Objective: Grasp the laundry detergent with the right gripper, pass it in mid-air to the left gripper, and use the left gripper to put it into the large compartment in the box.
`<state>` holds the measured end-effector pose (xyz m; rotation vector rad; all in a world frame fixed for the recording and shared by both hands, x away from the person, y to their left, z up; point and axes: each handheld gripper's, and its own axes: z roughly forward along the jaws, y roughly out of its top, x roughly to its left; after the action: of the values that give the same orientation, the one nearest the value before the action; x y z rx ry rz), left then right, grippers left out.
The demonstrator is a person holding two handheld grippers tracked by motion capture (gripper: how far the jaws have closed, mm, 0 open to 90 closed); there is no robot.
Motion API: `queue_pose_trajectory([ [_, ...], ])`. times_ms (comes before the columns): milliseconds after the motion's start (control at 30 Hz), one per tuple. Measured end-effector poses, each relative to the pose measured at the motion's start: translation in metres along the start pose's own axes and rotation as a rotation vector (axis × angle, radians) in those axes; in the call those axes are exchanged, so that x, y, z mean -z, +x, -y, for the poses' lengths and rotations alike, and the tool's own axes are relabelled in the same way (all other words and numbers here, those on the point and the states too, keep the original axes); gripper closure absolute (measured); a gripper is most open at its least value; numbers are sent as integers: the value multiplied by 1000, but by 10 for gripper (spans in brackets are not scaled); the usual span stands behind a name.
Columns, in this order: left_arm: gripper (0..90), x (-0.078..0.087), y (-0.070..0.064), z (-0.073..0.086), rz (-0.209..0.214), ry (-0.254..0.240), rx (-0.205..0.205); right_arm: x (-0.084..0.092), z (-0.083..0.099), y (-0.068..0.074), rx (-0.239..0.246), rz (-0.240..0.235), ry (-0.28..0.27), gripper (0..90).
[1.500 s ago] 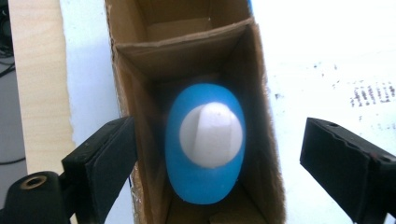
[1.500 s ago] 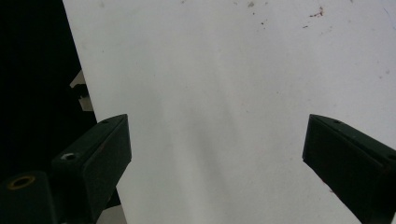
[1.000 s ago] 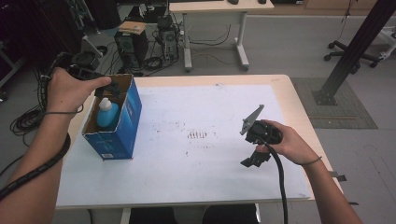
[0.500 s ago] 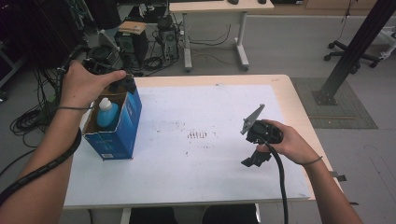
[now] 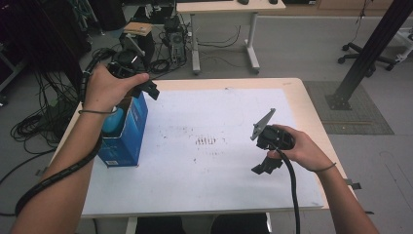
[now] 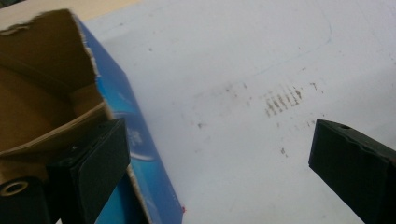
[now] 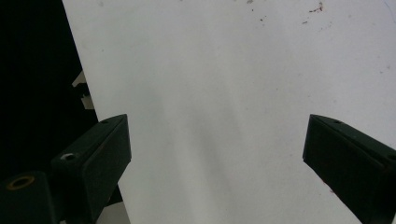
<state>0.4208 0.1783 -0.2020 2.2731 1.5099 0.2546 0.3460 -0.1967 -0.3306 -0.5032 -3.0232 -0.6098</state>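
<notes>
An open blue cardboard box [image 5: 127, 130] stands at the table's left side, and a bottle with a light blue top [image 5: 113, 123] sits in it. My left gripper [image 5: 147, 90] hovers above the box's far end, open. In the left gripper view one jaw hangs over the box's brown inner flap [image 6: 46, 98], the other over the white sheet [image 6: 243, 56]; nothing lies between them [image 6: 219, 144]. My right gripper [image 5: 266, 165] is held above the sheet's right part, jaws wide apart and empty [image 7: 217, 144].
The white sheet [image 5: 214, 175] covers most of the wooden table [image 5: 311, 117] and carries small dark smudges [image 5: 209, 141]. Behind the table are a desk [image 5: 221, 9], computers and cables on the floor [image 5: 44, 117], and a black post [image 5: 365, 53] at right.
My left hand has moved rightward with its gripper, from the box's left edge to above its far end. The right hand has stayed where it was.
</notes>
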Motion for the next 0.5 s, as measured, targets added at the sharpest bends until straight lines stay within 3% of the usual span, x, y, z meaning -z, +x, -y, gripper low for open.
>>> queue_pose_trajectory([
  [100,57,-6,-3,-1,10,-1,-6,3,1,-2,-11,5,0,77],
  [133,57,-14,-7,-2,20,6,-27,3,1,-2,-11,5,0,77],
  [500,58,-35,-15,-1,43,22,-47,18,0,-12,-53,33,-4,79],
])
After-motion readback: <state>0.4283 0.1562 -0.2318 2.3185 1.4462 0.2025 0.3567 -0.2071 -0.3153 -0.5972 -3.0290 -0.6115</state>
